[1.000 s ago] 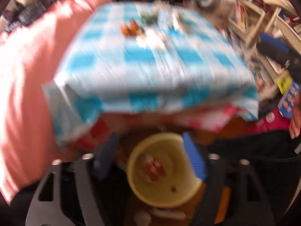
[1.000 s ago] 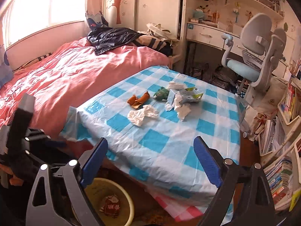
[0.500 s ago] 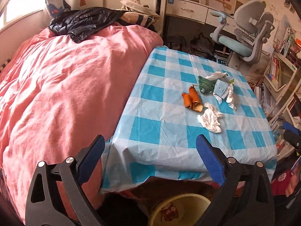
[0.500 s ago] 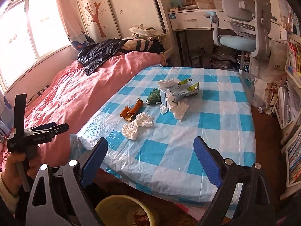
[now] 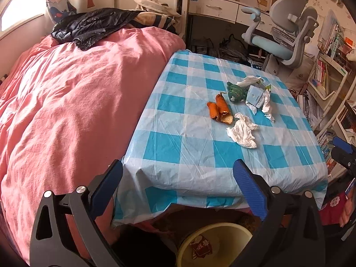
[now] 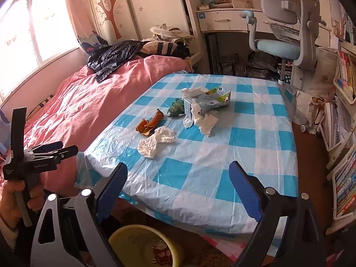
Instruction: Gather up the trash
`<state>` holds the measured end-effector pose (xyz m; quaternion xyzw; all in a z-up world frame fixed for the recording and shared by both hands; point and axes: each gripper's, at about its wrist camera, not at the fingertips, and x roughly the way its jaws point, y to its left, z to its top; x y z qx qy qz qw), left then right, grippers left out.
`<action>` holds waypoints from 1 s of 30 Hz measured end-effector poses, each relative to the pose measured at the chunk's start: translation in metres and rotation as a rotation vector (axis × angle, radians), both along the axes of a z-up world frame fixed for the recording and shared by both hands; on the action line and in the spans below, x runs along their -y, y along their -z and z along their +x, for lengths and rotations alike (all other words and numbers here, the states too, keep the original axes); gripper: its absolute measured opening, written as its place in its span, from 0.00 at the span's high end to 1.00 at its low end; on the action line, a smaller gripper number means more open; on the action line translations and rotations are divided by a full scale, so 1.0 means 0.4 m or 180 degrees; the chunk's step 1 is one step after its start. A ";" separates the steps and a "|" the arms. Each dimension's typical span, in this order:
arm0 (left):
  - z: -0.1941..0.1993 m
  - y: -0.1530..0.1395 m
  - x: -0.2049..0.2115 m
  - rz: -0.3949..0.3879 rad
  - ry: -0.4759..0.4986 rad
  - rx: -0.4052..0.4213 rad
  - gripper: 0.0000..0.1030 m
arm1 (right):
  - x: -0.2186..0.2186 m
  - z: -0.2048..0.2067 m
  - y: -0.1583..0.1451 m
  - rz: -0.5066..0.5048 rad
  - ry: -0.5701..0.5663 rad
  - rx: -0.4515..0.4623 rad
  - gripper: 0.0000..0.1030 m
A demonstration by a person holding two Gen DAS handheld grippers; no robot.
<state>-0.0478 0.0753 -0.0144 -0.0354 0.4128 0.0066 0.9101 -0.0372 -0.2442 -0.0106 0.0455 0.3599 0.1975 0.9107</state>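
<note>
Trash lies on the blue checked table (image 5: 195, 146): a crumpled white tissue (image 5: 242, 131) (image 6: 155, 141), orange peel (image 5: 220, 110) (image 6: 150, 123), a green wrapper (image 5: 235, 92) (image 6: 175, 110), a milk carton (image 5: 255, 95) (image 6: 209, 103) and more tissue (image 6: 207, 122). A yellow bin (image 5: 215, 242) (image 6: 144, 244) with a red wrapper inside stands on the floor under the near table edge. My left gripper (image 5: 178, 191) and right gripper (image 6: 178, 189) are both open and empty, held above the bin, short of the table.
A pink bed (image 5: 66, 102) borders the table's left side, with a black jacket (image 5: 93, 26) on it. A grey desk chair (image 6: 287, 33) and desk stand behind. Bookshelves (image 6: 342, 155) line the right. The left gripper shows in the right wrist view (image 6: 42, 155).
My left gripper has risen from down at the bin to look over the table. The right gripper has shifted a little closer and higher. Both stay open.
</note>
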 end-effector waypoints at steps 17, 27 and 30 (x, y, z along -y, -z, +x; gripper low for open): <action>0.002 0.009 0.000 -0.0036 -0.0024 0.0002 0.07 | -0.007 0.002 -0.001 0.0010 0.0005 0.0016 0.14; 0.008 0.014 -0.002 -0.0038 -0.0064 0.0023 0.07 | -0.026 0.004 0.008 -0.0116 -0.0086 -0.0014 0.14; 0.010 0.016 -0.002 -0.0031 -0.0064 0.0015 0.07 | -0.028 0.004 0.009 -0.0109 -0.0105 -0.0023 0.14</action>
